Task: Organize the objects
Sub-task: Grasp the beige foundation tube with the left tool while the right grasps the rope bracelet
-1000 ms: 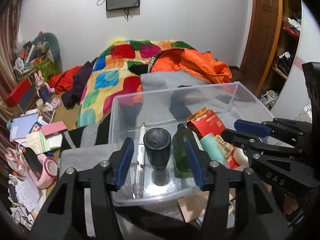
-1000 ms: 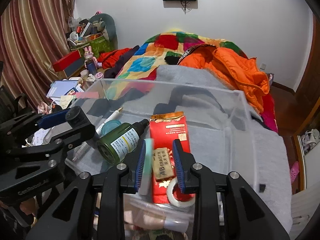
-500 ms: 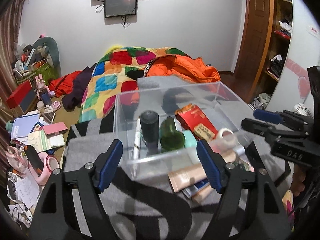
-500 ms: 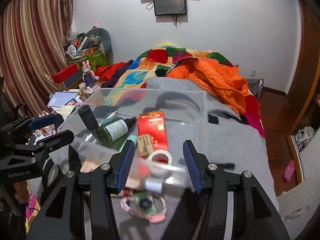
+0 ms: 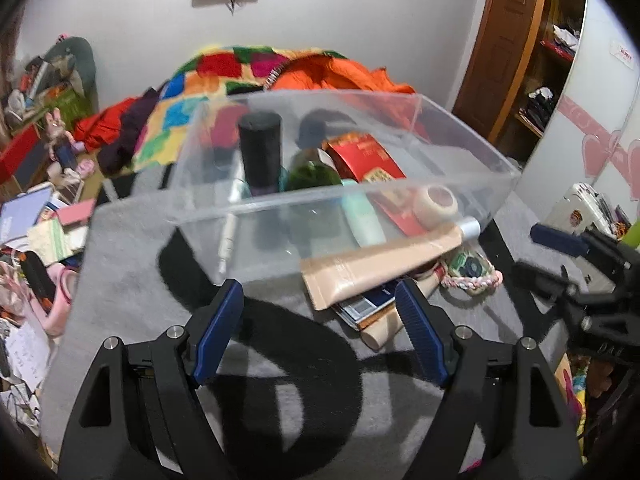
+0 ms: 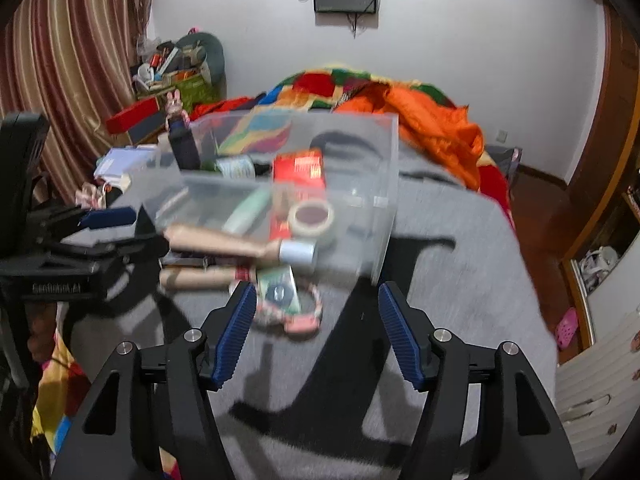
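A clear plastic box [image 5: 460, 148] [image 6: 384, 168] sits on the grey blanket. Inside are a black bottle [image 5: 260, 152], a green bottle [image 5: 314, 172], a red packet [image 5: 366, 156] [image 6: 298, 168], a pen [image 5: 228, 236], a mint tube [image 5: 362, 220] and a tape roll [image 5: 436, 204] [image 6: 312, 216]. In front of the box lie a beige tube [image 5: 380, 264] [image 6: 224, 242], a second beige tube [image 6: 196, 278], a booklet [image 5: 360, 308] and a pink-rimmed pouch [image 5: 468, 270] [image 6: 286, 300]. My left gripper [image 5: 320, 332] is open and empty, short of the box. My right gripper [image 6: 316, 332] is open and empty, just short of the pouch.
The bed behind holds a colourful quilt [image 5: 224, 80] and an orange jacket [image 6: 432, 124]. Books, papers and toys clutter the floor at left [image 5: 36, 232]. A wooden door [image 5: 504, 52] and shelves stand at right. Striped curtains [image 6: 60, 72] hang at left.
Both grippers have opened wide and pulled back from the box. The right gripper let go of the items it was shut on inside the box one second ago.
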